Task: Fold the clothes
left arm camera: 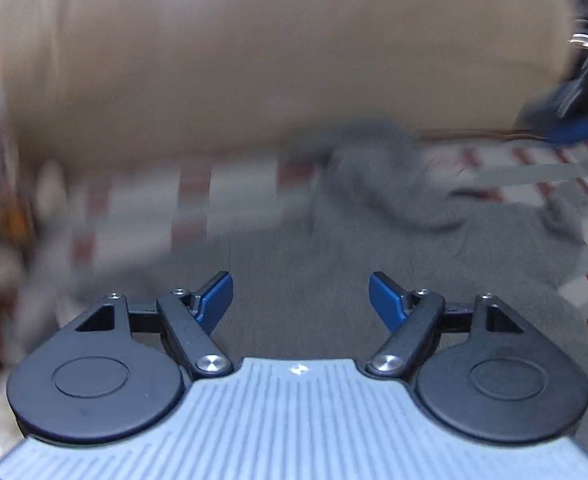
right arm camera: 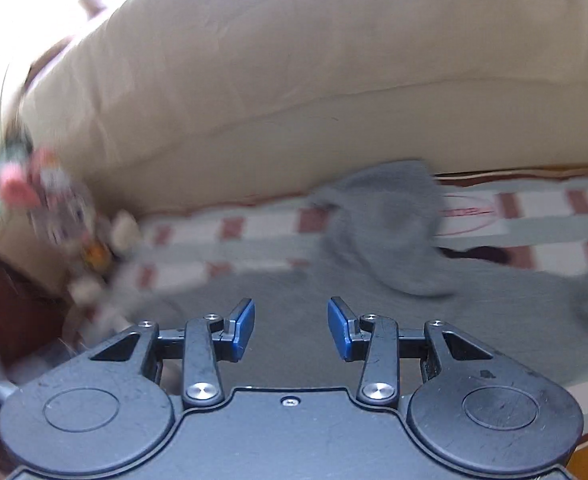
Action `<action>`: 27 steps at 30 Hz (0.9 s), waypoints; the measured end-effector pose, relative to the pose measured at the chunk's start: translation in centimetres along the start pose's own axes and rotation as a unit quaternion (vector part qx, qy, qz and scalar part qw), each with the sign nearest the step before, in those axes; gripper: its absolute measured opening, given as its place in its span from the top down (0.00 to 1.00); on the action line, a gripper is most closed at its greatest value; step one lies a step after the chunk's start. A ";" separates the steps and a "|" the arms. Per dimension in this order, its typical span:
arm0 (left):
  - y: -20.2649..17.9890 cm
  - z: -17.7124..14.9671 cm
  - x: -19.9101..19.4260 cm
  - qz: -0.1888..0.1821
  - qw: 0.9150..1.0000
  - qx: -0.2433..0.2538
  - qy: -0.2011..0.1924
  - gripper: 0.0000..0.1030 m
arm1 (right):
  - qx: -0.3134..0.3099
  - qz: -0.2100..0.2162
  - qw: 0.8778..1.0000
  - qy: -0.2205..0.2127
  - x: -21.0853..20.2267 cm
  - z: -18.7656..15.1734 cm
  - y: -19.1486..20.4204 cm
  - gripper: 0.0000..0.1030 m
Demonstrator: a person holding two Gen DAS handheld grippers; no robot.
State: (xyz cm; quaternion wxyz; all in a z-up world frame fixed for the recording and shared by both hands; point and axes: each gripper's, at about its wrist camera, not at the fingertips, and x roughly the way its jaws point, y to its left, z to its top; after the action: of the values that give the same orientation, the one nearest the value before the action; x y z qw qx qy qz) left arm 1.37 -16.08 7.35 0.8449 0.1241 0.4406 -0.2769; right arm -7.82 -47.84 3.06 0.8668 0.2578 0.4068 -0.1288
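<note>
Grey knit fabric, that's what both cameras are staring at: the grey garment (left arm camera: 374, 248) is lying spread over a red-and-white checked cover (left arm camera: 242, 196), with one bunched-up lump toward the far side, right up near the beige cushion (right arm camera: 294, 80) behind it.

Left tongs (left arm camera: 299, 300) are sitting wide apart with nothing between the blue pads, hanging over the flat near part of the cloth. Right tongs (right arm camera: 291, 328) are also gaping, a bit narrower, and also holding nothing. Can't tell if either is actually touching the fabric.

Both views are smearing badly (especially the left one), so my guess is things are moving fast here. That's where I'm seeing trouble coming:
- grabbing at speed could be pinching the checked cover along with the garment
- that bunched lump is hiding an edge, so a fold could be trapping wrinkles
- the toy clutter (right arm camera: 54, 208) at the left could be getting snagged if the cloth swings that way
</note>
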 end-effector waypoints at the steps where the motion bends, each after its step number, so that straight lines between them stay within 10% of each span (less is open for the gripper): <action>1: 1.0 0.5 1.5 -0.008 1.000 -0.023 0.017 0.31 | -0.004 -0.009 1.000 0.001 0.6 0.4 0.1 0.55; 12: 4.4 -0.2 9.3 -0.009 0.995 0.054 -0.081 0.35 | -0.069 -0.109 0.991 0.018 6.9 3.7 0.2 0.56; 14: 4.8 -0.3 10.8 0.012 0.994 0.069 -0.084 0.51 | -0.104 -0.113 0.987 0.040 8.5 2.2 -1.1 0.73; 20: 7.9 0.6 14.0 -0.060 0.997 -0.017 -0.048 0.61 | -0.202 -0.123 0.965 0.109 12.8 0.6 -1.7 0.82; 27: 8.0 0.0 18.8 -0.096 0.995 -0.037 -0.017 0.61 | -0.251 -0.115 0.956 0.100 22.4 3.9 -2.5 0.44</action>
State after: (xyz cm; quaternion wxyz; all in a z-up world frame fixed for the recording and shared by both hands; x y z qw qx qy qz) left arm 14.58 -16.33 -8.21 0.8260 0.0453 0.4455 -0.3422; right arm 7.82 -52.39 -12.98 0.8377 -0.0051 0.5378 -0.0948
